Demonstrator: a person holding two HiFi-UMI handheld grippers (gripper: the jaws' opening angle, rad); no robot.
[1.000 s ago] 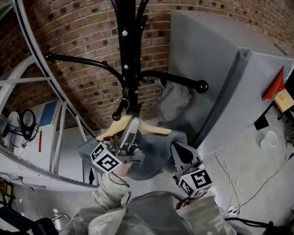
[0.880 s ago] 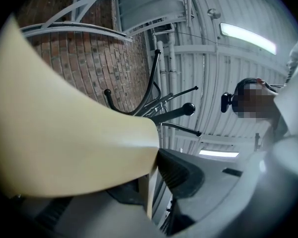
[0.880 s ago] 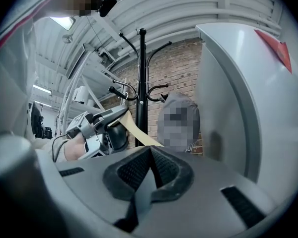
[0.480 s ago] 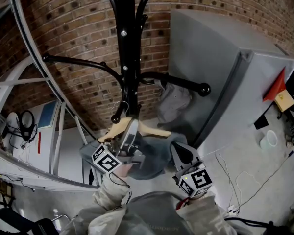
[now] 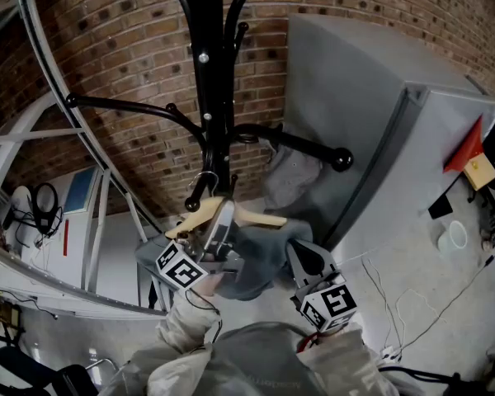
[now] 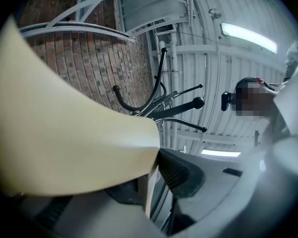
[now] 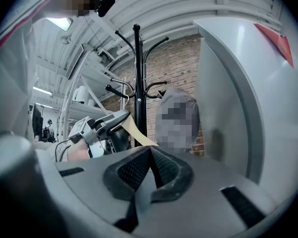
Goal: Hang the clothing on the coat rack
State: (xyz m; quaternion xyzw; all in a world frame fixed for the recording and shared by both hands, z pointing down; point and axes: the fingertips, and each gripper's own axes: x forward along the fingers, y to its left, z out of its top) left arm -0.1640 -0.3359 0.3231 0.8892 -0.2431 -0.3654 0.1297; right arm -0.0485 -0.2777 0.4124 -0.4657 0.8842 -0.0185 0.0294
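My left hand-held gripper is clamped on the wooden hanger, with the grey clothing draped over it. The hanger hook is right at a low peg of the coat rack; can't tell if it's seated. My right hand-held gripper is clenched on nothing, just beside the clothing.

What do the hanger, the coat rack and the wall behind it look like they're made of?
Hanger: probably wood, pale cream, smooth, faint sheen.
Coat rack: likely metal, glossy black, highlights along its tubes.
Wall: red-brown brick, matte, mortar lines visible.
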